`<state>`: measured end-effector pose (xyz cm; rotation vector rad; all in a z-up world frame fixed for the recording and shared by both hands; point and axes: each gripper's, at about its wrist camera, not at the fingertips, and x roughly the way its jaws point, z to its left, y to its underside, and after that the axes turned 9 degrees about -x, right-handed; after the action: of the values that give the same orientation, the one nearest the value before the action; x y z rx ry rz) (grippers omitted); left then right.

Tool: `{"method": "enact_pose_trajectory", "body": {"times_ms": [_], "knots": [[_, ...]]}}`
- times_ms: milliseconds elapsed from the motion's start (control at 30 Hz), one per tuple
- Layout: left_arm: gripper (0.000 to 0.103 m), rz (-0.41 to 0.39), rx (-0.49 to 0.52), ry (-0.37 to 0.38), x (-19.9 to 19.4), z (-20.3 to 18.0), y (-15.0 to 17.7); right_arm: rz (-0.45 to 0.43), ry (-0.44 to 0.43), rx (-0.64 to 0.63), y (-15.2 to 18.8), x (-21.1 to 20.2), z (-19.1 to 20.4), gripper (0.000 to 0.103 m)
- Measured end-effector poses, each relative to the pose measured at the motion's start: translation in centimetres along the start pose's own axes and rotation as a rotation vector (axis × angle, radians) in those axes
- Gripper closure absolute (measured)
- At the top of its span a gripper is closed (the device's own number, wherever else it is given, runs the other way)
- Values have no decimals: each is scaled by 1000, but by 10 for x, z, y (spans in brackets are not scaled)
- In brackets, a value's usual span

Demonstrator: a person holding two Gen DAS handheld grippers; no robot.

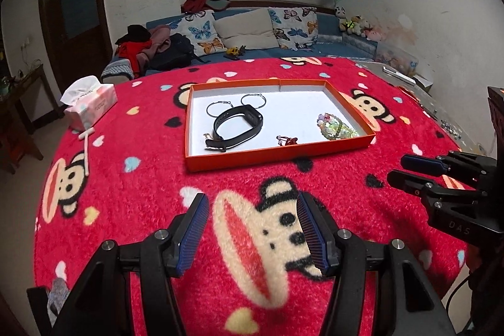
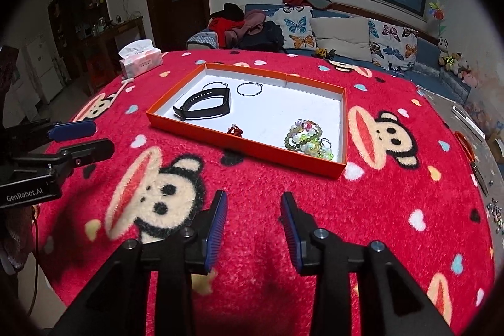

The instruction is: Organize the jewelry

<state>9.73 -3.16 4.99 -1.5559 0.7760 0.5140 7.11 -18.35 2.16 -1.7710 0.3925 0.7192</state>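
An orange tray (image 1: 234, 160) (image 2: 242, 144) with a white floor sits on the red monkey-print blanket. Inside lie a black wristband (image 1: 238, 125) (image 2: 203, 106), two thin wire hoops (image 1: 253, 100) (image 2: 249, 89), a small red trinket (image 1: 287, 141) (image 2: 235, 130) and a heap of green and pale bead bracelets (image 1: 334, 125) (image 2: 307, 139). My left gripper (image 1: 252, 211) hovers open over the blanket, short of the tray, nothing between its pads. My right gripper (image 2: 253, 210) is open too, empty, near the tray's front edge. Each gripper shows in the other's view: right gripper (image 1: 398, 170), left gripper (image 2: 102, 136).
A pink tissue pack (image 1: 89, 103) (image 2: 140, 58) and a white stick (image 1: 86, 147) lie at the table's left. Orange-handled scissors (image 2: 469, 151) and small beads (image 2: 494, 213) lie on the bare table edge at right. A sofa with butterfly cushions (image 1: 201, 32) stands behind.
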Motion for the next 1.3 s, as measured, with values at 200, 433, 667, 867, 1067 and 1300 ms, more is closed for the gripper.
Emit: {"method": "enact_pose_trajectory", "body": {"times_ms": [200,433,667,867,1067,1300], "knots": [[39,-10,-10,-13,-15,0,11,-15,13,14,8,-10,5,54],[18,-47,-8,-64,-34,-4,25,-19,7,38,17,-19,7,51],[13,-57,-7,-52,-47,-7,38,-37,8,30,21,-30,15,50],[13,-59,-18,-36,-54,-7,47,-48,13,26,25,-40,19,49],[13,-55,-13,-29,-55,-8,51,-54,17,32,25,-43,20,49],[13,-54,-14,-29,-55,-8,51,-54,14,30,26,-44,21,49]]}}
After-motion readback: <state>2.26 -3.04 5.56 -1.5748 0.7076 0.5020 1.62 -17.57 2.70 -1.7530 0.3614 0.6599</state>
